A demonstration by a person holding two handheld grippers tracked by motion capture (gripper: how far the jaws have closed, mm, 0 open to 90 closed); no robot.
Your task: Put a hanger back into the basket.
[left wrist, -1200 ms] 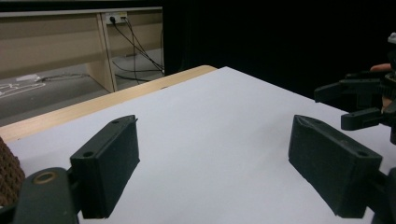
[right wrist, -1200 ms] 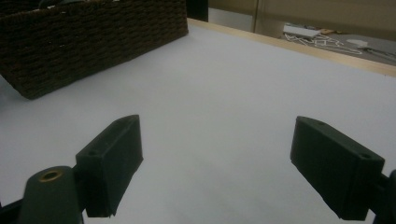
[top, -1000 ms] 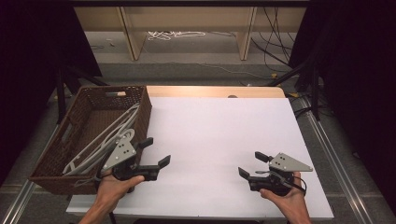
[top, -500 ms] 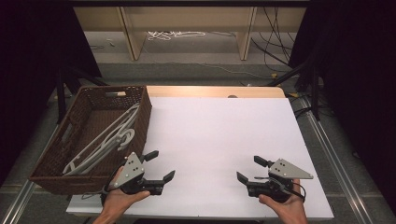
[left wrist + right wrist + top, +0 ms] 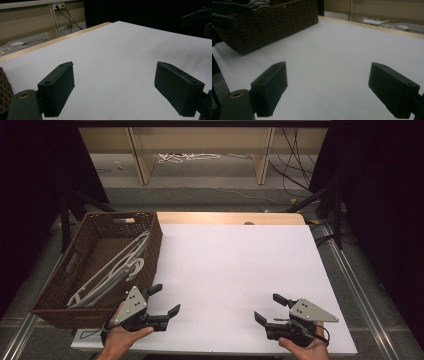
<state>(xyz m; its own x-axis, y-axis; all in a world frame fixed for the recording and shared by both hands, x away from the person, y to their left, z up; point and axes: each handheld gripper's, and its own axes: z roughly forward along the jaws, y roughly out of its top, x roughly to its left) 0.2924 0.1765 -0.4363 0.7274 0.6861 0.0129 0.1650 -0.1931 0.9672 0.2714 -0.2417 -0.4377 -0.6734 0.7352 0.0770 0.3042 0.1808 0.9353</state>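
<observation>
White table (image 5: 235, 270) bare btwn grippers.

Table (image 5: 235, 265): flat white top with a light wooden strip along the far edge; metal rails run down both long sides. Brown wicker basket (image 5: 150, 247) sits directly on the white surface at the left edge, long side running front to back, near end close to the front corner. Pale grey hangers (image 5: 112, 272) lie inside it. Table surface looks matte, evenly lit.
</observation>
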